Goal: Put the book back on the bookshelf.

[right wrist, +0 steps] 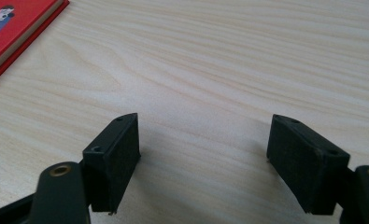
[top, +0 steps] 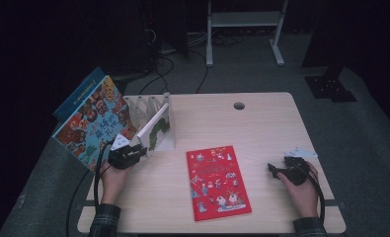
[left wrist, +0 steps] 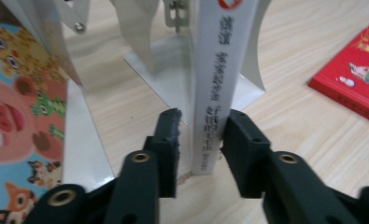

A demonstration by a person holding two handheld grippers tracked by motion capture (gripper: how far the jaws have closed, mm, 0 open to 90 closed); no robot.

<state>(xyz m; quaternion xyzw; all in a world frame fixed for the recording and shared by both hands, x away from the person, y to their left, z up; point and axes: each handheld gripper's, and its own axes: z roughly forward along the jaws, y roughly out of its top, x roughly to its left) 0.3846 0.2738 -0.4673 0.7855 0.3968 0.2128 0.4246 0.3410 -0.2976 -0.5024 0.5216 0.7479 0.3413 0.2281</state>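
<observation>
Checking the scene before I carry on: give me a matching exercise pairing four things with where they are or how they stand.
1 white book
2 red book
3 animal book
4 right gripper

a flat on the table
b open over bare tabletop
c upright in the white rack, spine between the left gripper jaws
d leaning at the rack's left side

1-c, 2-a, 3-d, 4-b

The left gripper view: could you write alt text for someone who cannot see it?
A white book stands upright in a metal book rack, its spine between the two black jaws of the left gripper, a small gap showing at the left jaw. A colourful animal picture book leans at left; a red book lies flat at right.
</observation>
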